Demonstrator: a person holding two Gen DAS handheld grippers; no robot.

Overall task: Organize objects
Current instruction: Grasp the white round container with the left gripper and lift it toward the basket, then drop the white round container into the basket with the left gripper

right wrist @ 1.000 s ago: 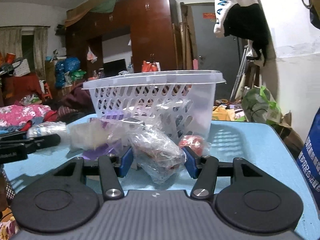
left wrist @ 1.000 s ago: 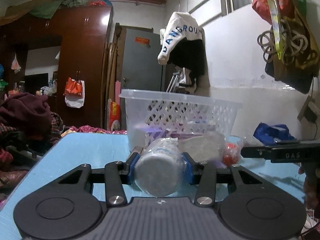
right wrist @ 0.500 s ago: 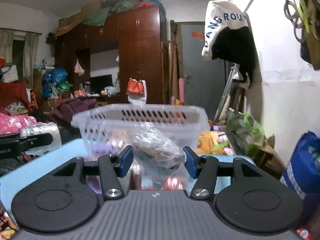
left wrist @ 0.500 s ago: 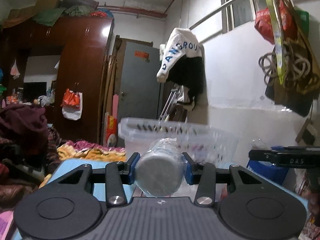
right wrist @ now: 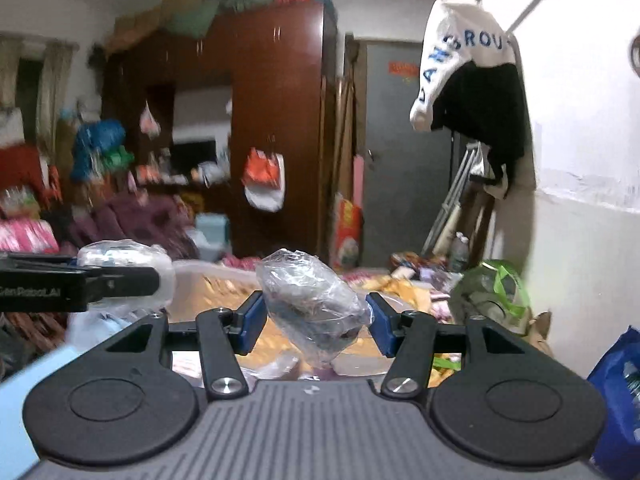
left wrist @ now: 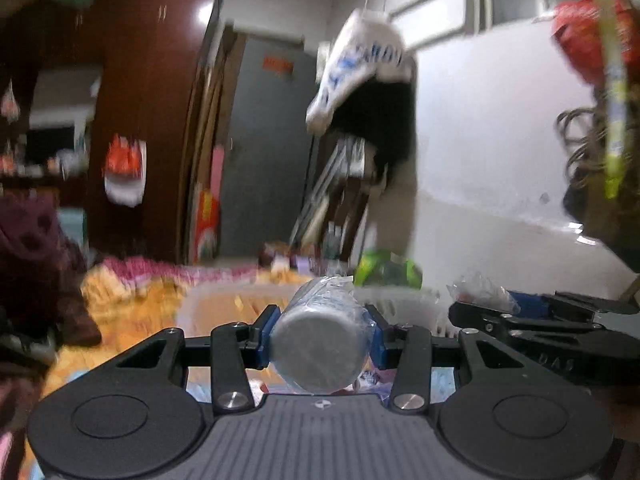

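Clear plastic wrap covers a grey-ended cylindrical container (left wrist: 318, 350), which the left gripper (left wrist: 319, 338) clamps between its blue pads (left wrist: 267, 330). It is held in the air above the rim of a white plastic basket (left wrist: 224, 300), which shows blurred just beyond the fingers. The right gripper (right wrist: 314, 322) clenches a crumpled clear plastic bag with dark contents (right wrist: 312, 304) — also lifted, with the basket rim (right wrist: 200, 270) behind and below it. Each view shows the other gripper beside it, level with the basket. Behind them stand a dark brown wooden wardrobe (right wrist: 276, 120) and a grey door (right wrist: 400, 152).
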